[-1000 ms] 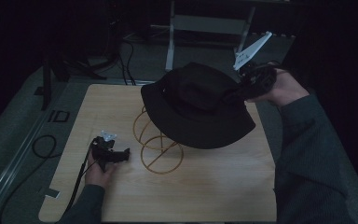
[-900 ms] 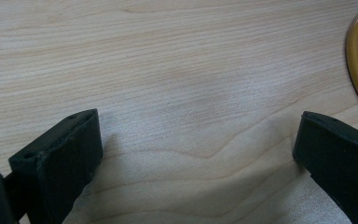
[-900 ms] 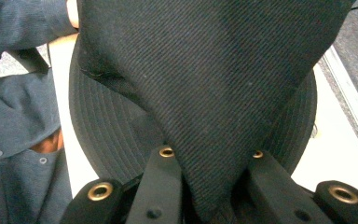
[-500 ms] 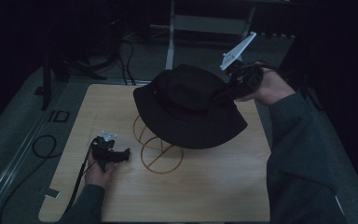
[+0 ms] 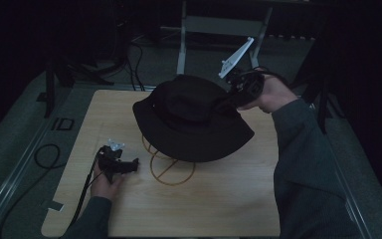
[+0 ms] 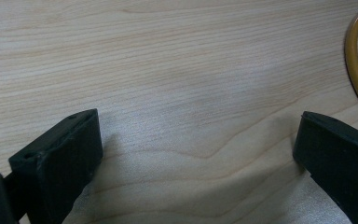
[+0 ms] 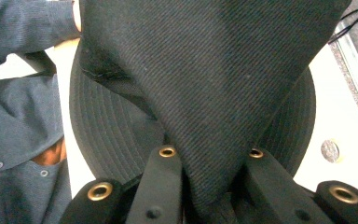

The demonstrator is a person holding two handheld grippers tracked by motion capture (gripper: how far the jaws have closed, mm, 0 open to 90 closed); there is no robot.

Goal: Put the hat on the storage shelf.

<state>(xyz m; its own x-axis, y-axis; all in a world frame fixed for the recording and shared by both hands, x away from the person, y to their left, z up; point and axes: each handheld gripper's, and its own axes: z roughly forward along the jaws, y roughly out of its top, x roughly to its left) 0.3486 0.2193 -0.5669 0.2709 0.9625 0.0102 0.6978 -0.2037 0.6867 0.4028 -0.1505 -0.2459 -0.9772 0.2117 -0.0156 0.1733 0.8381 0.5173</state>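
Above the worktop (image 5: 219,199) centre, right tool (image 5: 233,97) is clamped on a fold of the black hat (image 5: 189,117) crown, hat held over the gold wire stand (image 5: 171,167), brim overhanging the rings. Left tool (image 5: 124,165) rests near the left edge, jaws wide apart over bare wood, stand ring just beside. Front half of the surface is free.

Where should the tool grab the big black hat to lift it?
Probably the soft crown of the hat, pinched from the far right side as the right tool does now. The cloth bunches into a fold that fits between the jaws, while the wide brim is floppy and overhangs the wire stand.
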